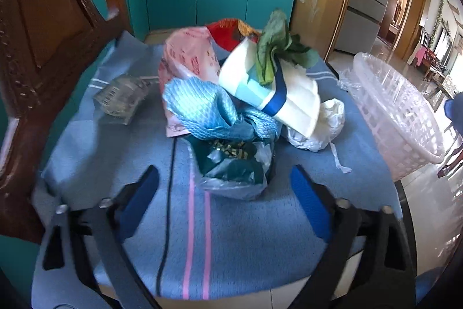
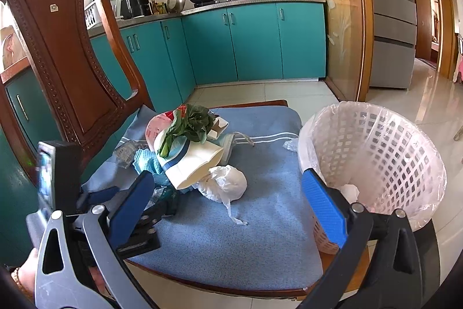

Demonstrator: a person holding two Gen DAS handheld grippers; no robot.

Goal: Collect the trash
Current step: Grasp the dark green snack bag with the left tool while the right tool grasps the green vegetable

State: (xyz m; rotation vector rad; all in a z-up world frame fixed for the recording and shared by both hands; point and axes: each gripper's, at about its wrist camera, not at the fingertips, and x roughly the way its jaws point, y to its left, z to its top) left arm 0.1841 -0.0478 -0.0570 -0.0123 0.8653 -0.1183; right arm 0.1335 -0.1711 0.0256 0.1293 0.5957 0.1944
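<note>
A pile of trash lies on a blue towel [image 1: 237,236] over a chair seat: a white paper cup with a blue band [image 1: 277,97], wilted green leaves [image 1: 275,48], a pink bag [image 1: 188,60], a blue mesh cloth [image 1: 202,106], a dark green bag of scraps [image 1: 231,161], a white wad [image 1: 327,120] and a clear crumpled wrapper [image 1: 121,97]. My left gripper [image 1: 225,178] is open, just short of the green bag. My right gripper [image 2: 228,190] is open and empty, near the white wad [image 2: 228,184]. A pink lined basket [image 2: 376,158] stands at the seat's right edge.
The carved wooden chair back [image 2: 63,48] rises at the left. Teal kitchen cabinets [image 2: 246,45] stand behind, with a tiled floor [image 2: 405,112] to the right. The left gripper's body [image 2: 63,178] shows in the right wrist view at lower left.
</note>
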